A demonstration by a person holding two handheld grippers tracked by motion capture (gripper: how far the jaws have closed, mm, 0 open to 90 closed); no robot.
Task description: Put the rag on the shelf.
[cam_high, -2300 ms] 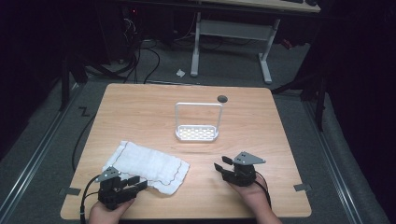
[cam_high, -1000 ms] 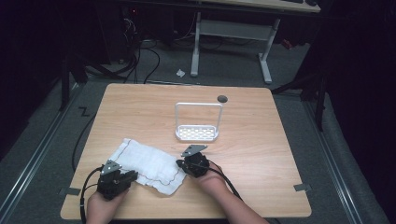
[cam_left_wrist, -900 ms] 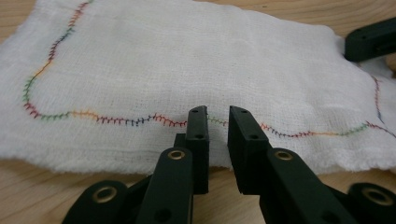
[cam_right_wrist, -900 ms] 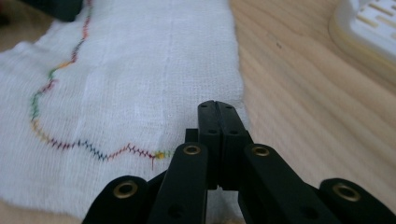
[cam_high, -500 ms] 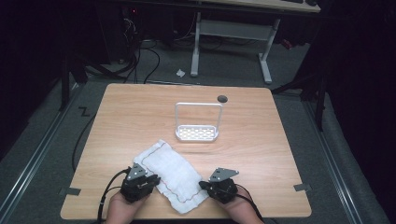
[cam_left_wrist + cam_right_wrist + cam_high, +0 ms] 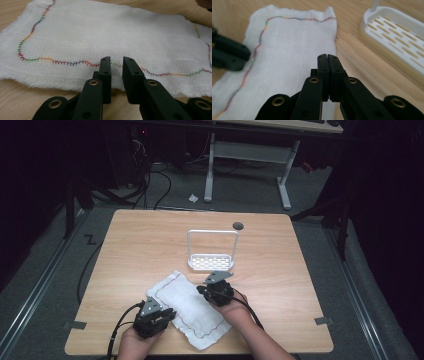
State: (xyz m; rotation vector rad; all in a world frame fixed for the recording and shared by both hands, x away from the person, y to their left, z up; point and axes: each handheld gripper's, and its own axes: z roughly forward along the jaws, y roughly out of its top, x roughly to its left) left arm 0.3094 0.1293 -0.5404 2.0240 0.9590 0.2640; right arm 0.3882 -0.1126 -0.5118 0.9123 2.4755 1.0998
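Cloth [image 6: 187,309] now lies flat and slewed diagonal at the counter's [image 6: 140,245] near edge, dragged in from the left. Left gripper [image 6: 117,65] sits at its near hem, jaws slightly apart, nothing pinched. Right gripper [image 6: 328,61] has moved up to the far edge, jaws closed and empty. Looks squared up for a fold. Rack [image 6: 212,251] untouched.

The left gripper [image 6: 117,65] hangs over the near edge of a white cloth [image 6: 112,37], jaws slightly parted with nothing between them, just before its multicoloured stitch line; the wooden surface [image 6: 15,100] lies below the cloth.
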